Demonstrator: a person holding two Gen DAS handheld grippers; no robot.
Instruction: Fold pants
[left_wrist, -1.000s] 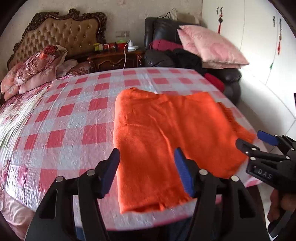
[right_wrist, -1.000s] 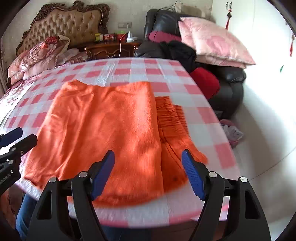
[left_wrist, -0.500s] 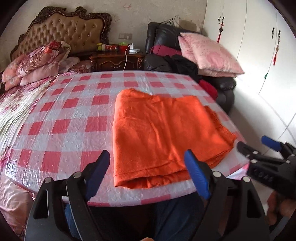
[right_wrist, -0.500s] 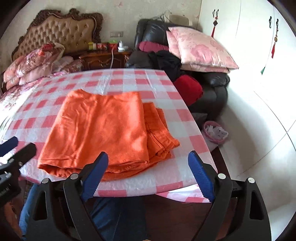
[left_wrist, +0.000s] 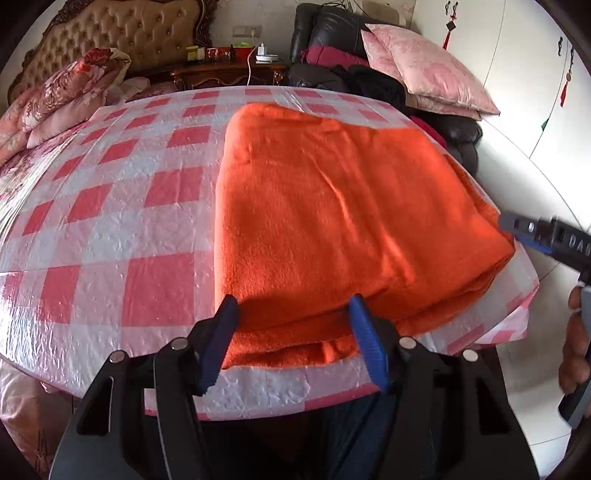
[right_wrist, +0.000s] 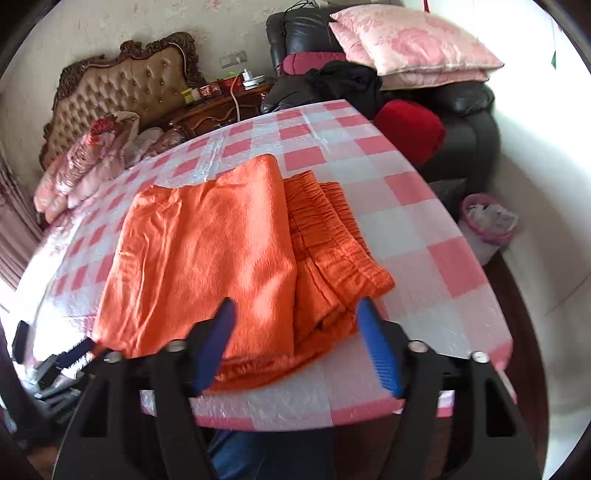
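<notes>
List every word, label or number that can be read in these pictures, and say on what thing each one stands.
"DA": white letters on the right claw, cut off by the picture's edge.
Jars and boxes on the wooden nightstand: labels too small and blurred to read.
Orange pants and checked tablecloth: no writing shows.

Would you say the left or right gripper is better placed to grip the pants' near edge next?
Probably left: the left gripper, jaws open, already straddles the near edge of the pants. The right gripper, also open, hovers over the cloth.
</notes>
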